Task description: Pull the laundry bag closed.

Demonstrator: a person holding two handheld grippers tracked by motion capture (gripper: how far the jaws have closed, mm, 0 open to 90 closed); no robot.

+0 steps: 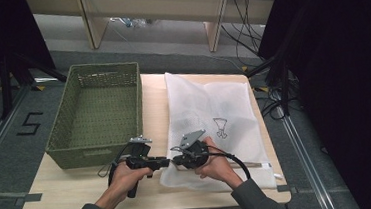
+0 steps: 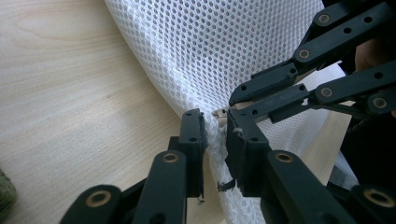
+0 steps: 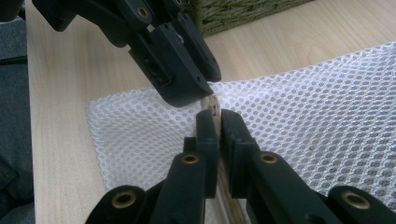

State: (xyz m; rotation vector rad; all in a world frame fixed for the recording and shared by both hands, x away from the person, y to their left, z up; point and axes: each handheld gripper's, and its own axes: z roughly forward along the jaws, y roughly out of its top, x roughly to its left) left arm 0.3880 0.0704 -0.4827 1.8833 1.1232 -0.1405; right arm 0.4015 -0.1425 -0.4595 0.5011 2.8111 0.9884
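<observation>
A: White mesh, right at the near edge of the table [image 1: 80, 200] — that's one bag [image 1: 214, 112], lying flat on the right half, and both tongs are on its near left corner.

B: Two grippers, count them. The left gripper [image 1: 164, 161] comes in from the left, the right gripper [image 1: 176, 161] from the right, tips almost meeting over that corner.

A: From the left gripper view the left one's jaws stand a little apart with a fold of mesh running up between them; whether they truly pinch it, I cannot tell. The other gripper's tips sit just above, nipped on a small metal tab [image 2: 219, 112].

B: And the right gripper view backs that up: its jaws are nearly together, clamped on the zip pull [image 3: 212, 103] at the bag's edge, zip tape running down between them.

A: Two hands, two grey sleeves at the bottom. Moving out: one green woven basket [image 1: 58, 142], on the left half, just beside the bag.

B: Any writing? There's a dark line drawing [image 1: 220, 127] on the bag's middle, too small to read. On the floor, left of the table, a single "5" [image 1: 29, 124] in black.

A: Beyond that, one pale wooden desk [image 1: 165, 5] and a tangle of black cables [image 1: 240, 27].
</observation>
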